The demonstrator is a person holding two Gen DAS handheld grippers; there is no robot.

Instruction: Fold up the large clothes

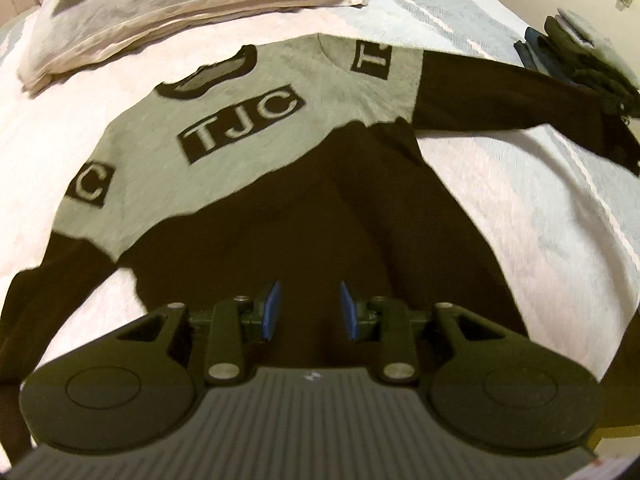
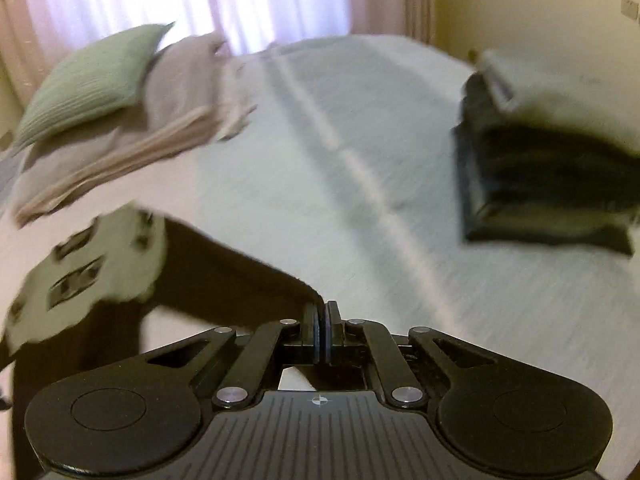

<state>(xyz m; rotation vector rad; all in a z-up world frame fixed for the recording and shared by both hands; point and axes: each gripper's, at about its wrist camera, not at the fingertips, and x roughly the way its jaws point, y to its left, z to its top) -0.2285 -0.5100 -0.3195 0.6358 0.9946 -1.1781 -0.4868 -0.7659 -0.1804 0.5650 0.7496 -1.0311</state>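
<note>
A large sweater (image 1: 240,120) with a grey top, black body and black "TJC" patches lies spread flat on the bed, both black sleeves stretched out. My left gripper (image 1: 308,300) hovers open over the black hem, its blue pads apart with nothing between them. In the right wrist view the same sweater (image 2: 100,272) shows at the lower left, blurred. My right gripper (image 2: 322,312) is shut on the cuff end of the black right sleeve (image 2: 240,280), which runs leftward to the body.
The bed (image 1: 520,208) has a pale bedspread with a white stripe. A stack of folded beige blankets (image 1: 160,12) with a green pillow (image 2: 92,80) lies at the far left. A pile of dark folded clothes (image 2: 552,180) sits at the far right.
</note>
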